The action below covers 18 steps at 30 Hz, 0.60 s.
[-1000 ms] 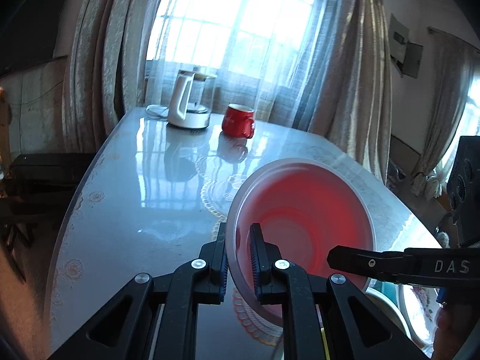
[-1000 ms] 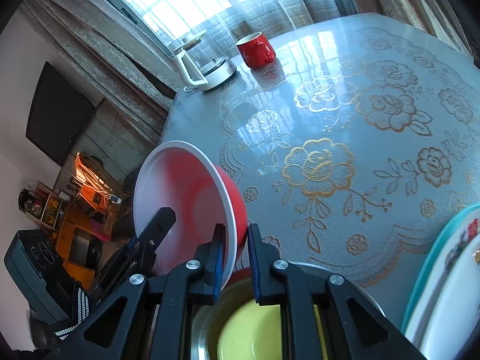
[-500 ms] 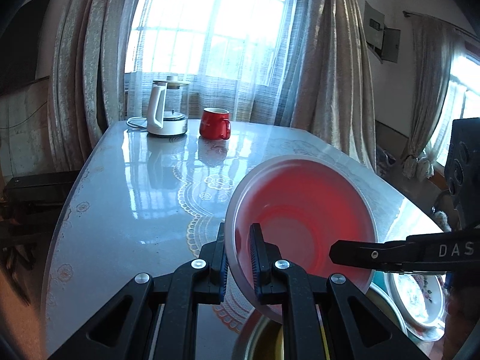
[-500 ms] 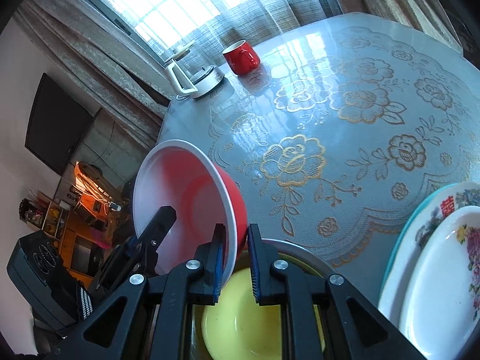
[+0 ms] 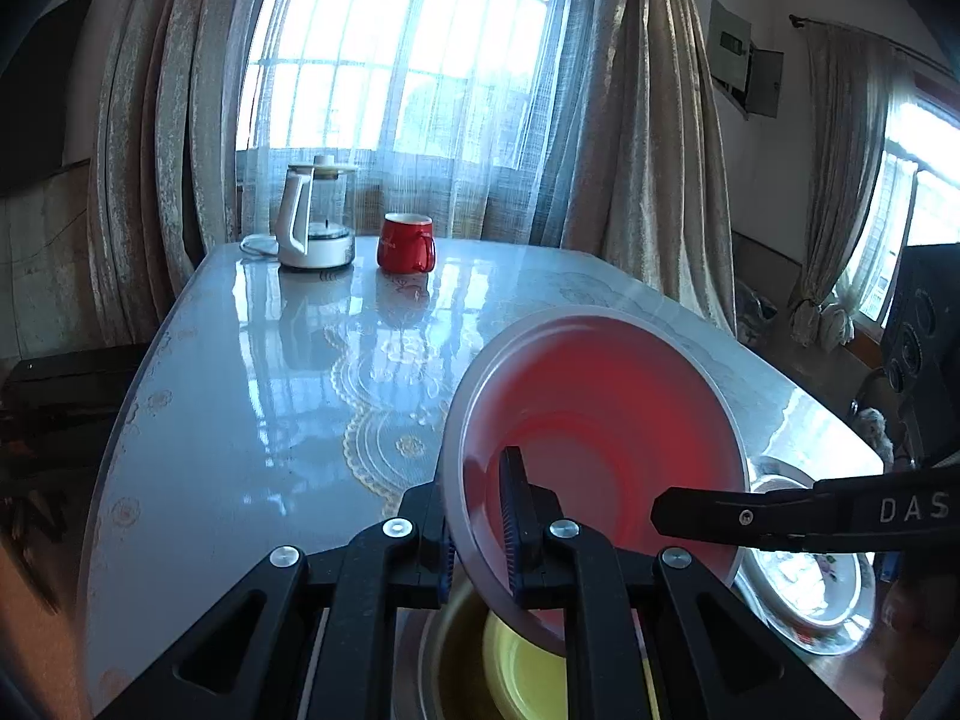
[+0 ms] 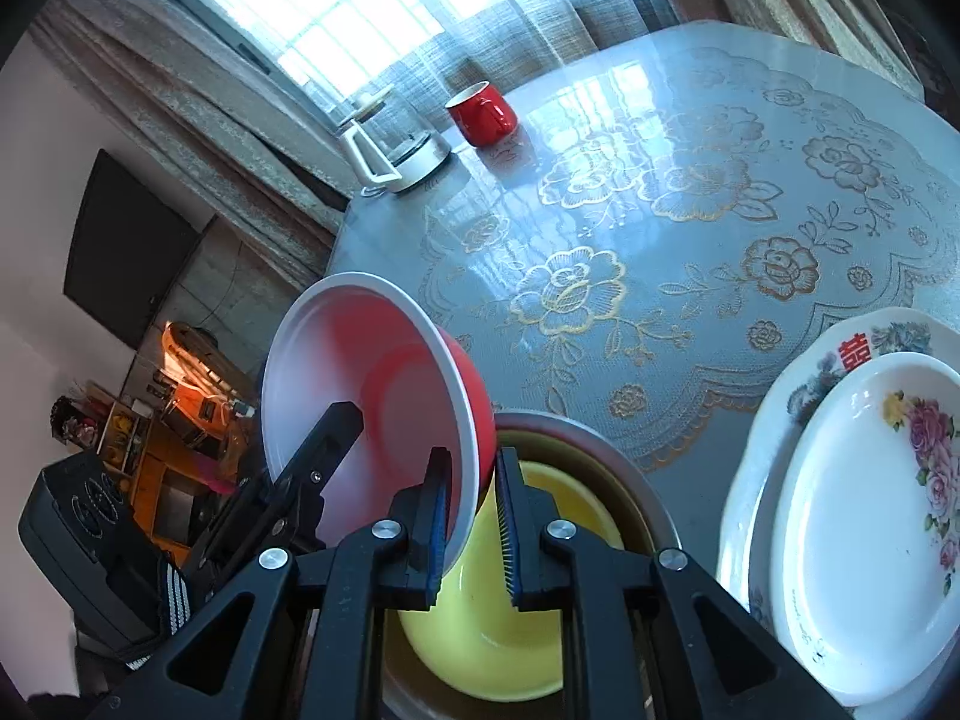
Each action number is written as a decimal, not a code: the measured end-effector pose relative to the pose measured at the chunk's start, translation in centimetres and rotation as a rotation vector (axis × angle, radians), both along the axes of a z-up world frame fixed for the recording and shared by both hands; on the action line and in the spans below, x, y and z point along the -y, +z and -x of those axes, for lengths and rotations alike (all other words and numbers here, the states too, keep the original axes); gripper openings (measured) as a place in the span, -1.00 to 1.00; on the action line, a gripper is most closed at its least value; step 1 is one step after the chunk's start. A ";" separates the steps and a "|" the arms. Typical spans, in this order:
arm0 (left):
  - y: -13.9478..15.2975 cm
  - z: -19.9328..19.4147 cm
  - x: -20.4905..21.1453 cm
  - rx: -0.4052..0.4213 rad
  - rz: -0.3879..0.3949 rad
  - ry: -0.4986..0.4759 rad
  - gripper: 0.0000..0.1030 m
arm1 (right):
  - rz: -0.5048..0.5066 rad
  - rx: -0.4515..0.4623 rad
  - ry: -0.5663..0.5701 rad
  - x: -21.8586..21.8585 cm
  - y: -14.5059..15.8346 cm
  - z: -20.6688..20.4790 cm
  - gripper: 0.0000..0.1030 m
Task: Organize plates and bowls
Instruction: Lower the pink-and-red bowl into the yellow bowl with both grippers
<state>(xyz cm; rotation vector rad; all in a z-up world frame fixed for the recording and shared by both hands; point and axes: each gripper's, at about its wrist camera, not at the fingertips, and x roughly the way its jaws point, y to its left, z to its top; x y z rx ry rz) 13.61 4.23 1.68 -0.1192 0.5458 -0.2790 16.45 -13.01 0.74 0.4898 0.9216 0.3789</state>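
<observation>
Right now we are holding the left gripper (image 5: pixel 480 525) low and nearly level over the near end of the table (image 5: pixel 240 420), its two fingers pointing forward toward the window, and we are pinching the rim of the red bowl (image 5: pixel 606 438) between them: one finger is sitting outside the wall, the other finger (image 5: pixel 517 516) is lying inside against the pale inner surface. We are tipping the bowl steeply, so its mouth is facing back toward us and its body is rising up and to the right of the fingertips. From the other side we are bringing in the right gripper (image 6: pixel 471 519), rolled so that the table is running diagonally across its view, and its fingers are closing on the opposite rim of the same red bowl (image 6: pixel 372 396), one blue pad (image 6: pixel 438 522) inside the rim and the other outside by the red wall; whether both pads are pressing the rim tight we cannot tell. Directly beneath both sets of fingertips a yellow bowl (image 6: pixel 480 612) is sitting nested inside a metal bowl (image 6: pixel 612 456). Just right of the right fingers a white flowered plate (image 6: pixel 870 516) is lying stacked on a larger patterned plate (image 6: pixel 852 348).
</observation>
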 end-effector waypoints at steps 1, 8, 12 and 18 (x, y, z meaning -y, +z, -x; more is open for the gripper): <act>0.0 0.2 0.1 -0.007 0.001 0.003 -0.75 | -0.007 -0.001 0.000 0.1 0.0 0.2 -0.71; -0.2 1.8 0.7 -0.051 -0.015 0.018 -0.74 | -0.025 0.009 0.011 1.0 0.1 1.7 -0.71; -0.4 2.3 1.1 -0.088 -0.025 0.015 -0.74 | -0.031 -0.012 0.017 1.2 -0.5 2.2 -0.71; -0.9 2.8 1.7 -0.142 -0.037 -0.003 -0.73 | -0.055 -0.029 0.015 2.0 -1.0 3.2 -0.69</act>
